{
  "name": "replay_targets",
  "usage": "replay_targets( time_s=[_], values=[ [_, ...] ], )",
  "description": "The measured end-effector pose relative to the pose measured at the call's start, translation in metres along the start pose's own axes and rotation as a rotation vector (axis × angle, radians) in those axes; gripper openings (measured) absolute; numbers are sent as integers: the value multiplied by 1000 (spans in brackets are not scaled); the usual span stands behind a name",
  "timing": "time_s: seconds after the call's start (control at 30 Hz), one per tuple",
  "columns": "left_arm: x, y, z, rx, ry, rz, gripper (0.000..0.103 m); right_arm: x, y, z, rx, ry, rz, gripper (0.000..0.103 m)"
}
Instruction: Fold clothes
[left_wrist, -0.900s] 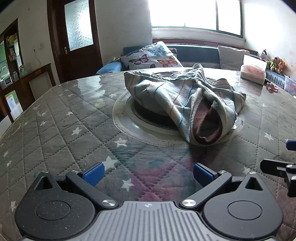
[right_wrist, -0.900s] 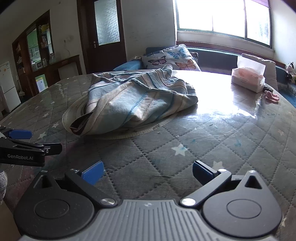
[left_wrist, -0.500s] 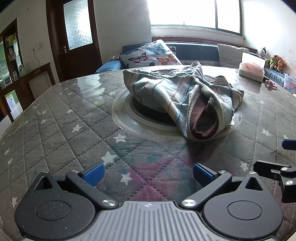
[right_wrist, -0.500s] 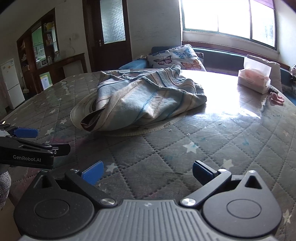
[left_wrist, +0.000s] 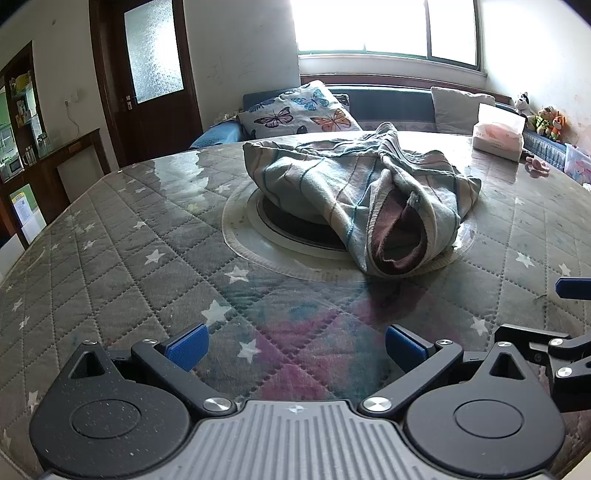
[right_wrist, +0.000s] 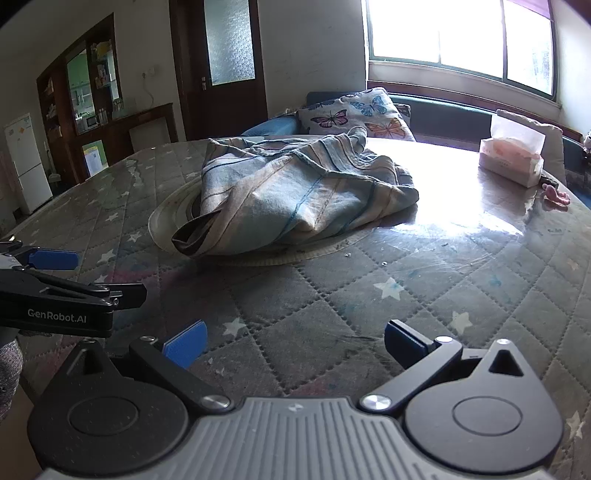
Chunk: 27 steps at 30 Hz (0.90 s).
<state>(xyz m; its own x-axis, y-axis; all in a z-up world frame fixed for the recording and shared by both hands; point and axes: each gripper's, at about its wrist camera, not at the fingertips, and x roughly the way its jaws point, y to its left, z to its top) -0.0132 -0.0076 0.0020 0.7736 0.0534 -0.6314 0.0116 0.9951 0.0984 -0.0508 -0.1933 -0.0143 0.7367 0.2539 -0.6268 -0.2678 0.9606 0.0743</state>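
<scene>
Clothes here came down to one striped garment (left_wrist: 364, 195), heaped in a loose mound at the middle of the round desk (left_wrist: 110, 240), lying over the round disc (left_wrist: 295, 236) set into its centre. Its quilted, star-printed cover looked glossy, as if under a clear sheet, so cloth would probably slide easily. A tissue box (left_wrist: 498, 136) stood well apart near the far edge. An opening with a darker lining gaped at the near end of the heap, facing the left tool (left_wrist: 295, 345). That tool hung released, pads wide apart, nothing between them, well short of the cloth. The right tool (right_wrist: 295, 345) was likewise spread and empty, near the front edge. The step in hand seemed to be the first reach. It would go best by pinching two separate edges of a single layer, perhaps either side of that opening, then lifting and spreading the garment flat before any fold; grabbing the bunched middle would likely just drag the heap.
</scene>
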Motion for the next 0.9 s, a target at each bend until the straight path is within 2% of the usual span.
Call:
replay_targets(
  time_s=[0.9],
  values=[
    [7,-2,6,14,12,-4,103,12,5,8,-36,22,13,103]
  ],
)
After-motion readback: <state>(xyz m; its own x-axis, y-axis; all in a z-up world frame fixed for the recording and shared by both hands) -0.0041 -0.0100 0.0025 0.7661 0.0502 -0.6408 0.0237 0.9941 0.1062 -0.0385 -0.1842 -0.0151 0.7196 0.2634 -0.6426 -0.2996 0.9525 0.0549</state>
